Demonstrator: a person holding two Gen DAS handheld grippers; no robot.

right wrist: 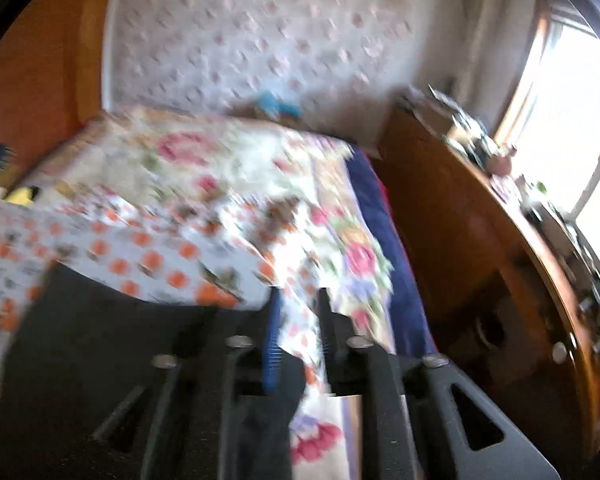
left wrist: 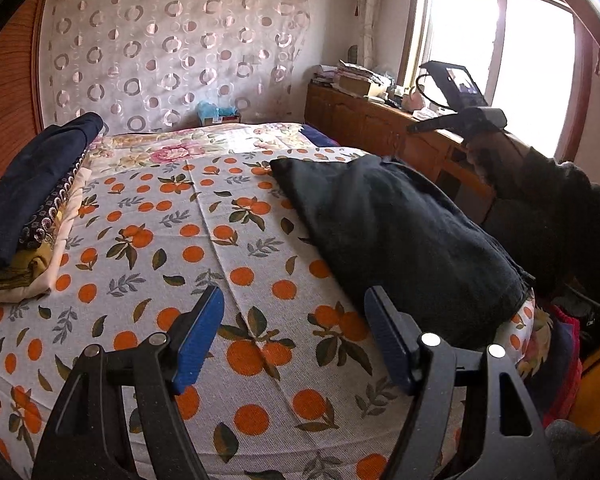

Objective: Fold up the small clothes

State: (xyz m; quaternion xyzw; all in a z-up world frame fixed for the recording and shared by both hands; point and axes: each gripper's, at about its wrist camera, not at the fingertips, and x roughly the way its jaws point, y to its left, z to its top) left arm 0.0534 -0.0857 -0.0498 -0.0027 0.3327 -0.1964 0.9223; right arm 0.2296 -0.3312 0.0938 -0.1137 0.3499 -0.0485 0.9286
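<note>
A dark folded garment lies on the right side of the orange-print bedcover. My left gripper is open and empty, low over the cover, its right finger close to the garment's near edge. The right wrist view is blurred by motion. There my right gripper has its fingers close together with a narrow gap and nothing between them; the dark garment lies to its lower left. The right gripper's body and the person's dark sleeve show at the right of the left wrist view, above the garment.
A stack of folded clothes, dark blue on top, sits at the bed's left edge. A wooden cabinet with clutter runs along the right wall under a bright window. A floral quilt covers the far bed. More clothes hang off the bed's right side.
</note>
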